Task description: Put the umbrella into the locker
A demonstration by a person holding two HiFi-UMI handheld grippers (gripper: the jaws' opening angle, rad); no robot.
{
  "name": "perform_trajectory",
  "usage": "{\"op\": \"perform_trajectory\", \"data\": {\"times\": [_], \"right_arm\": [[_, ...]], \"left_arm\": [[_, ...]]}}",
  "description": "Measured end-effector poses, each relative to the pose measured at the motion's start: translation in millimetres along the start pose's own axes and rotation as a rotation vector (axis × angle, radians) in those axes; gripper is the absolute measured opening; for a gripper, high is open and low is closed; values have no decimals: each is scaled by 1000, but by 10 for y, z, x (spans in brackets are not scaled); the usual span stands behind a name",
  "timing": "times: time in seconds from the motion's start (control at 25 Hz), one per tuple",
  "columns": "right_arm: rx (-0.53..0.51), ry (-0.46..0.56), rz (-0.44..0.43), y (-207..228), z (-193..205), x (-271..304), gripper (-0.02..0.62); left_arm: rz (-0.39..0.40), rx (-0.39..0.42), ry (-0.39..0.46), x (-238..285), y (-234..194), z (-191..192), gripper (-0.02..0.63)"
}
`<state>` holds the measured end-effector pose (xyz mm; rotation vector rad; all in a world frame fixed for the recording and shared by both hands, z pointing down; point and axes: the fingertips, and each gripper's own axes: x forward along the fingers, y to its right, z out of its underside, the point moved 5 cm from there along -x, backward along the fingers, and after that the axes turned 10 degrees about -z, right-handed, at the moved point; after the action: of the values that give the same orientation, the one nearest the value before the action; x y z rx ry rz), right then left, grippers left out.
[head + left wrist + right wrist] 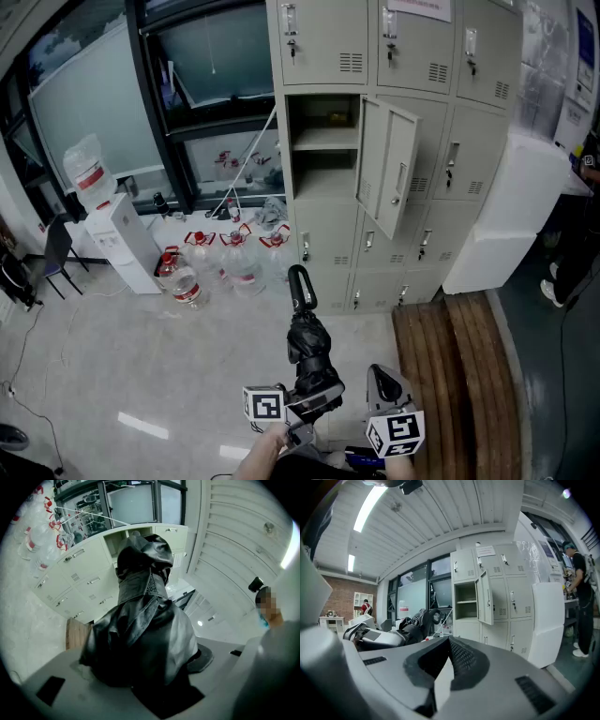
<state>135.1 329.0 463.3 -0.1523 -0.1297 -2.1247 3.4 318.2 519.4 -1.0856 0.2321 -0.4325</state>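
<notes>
Head view: left gripper (305, 410) pinches the folded black umbrella (307, 345) between its fingers, handle pointing far toward the open locker (323, 139). Right gripper (449, 643), near right, has its fingers pressed together, empty.

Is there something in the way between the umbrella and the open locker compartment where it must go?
Nothing visible does. The umbrella in the left gripper points at the open compartment; the door hangs open to its right, and the water bottles stand off to the left.

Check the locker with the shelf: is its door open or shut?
Open. The locker door stands swung outward at the right, exposing the compartment and its shelf.
</notes>
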Motion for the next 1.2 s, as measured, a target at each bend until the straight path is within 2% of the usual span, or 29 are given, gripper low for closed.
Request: {"op": "perform_trajectory", "data": {"times": [0.2, 0.64, 0.8, 1.04, 1.2], "right_arm": [[-3, 3, -5, 19, -1, -104, 0], [40, 17, -29, 34, -31, -97, 0], [40, 14, -38, 103, -23, -20, 0], [36, 3, -46, 347, -31, 293, 0], [55, -6, -38, 616, -8, 597, 0]], "left_arm": [[-14, 23, 0, -5, 28, 68, 275], [-3, -6, -15, 34, 115, 76, 275], [-35, 21, -45, 80, 37, 47, 275], [-54, -14, -45, 251, -190, -229, 275], [-37, -32, -37, 443, -390, -522, 276]]}}
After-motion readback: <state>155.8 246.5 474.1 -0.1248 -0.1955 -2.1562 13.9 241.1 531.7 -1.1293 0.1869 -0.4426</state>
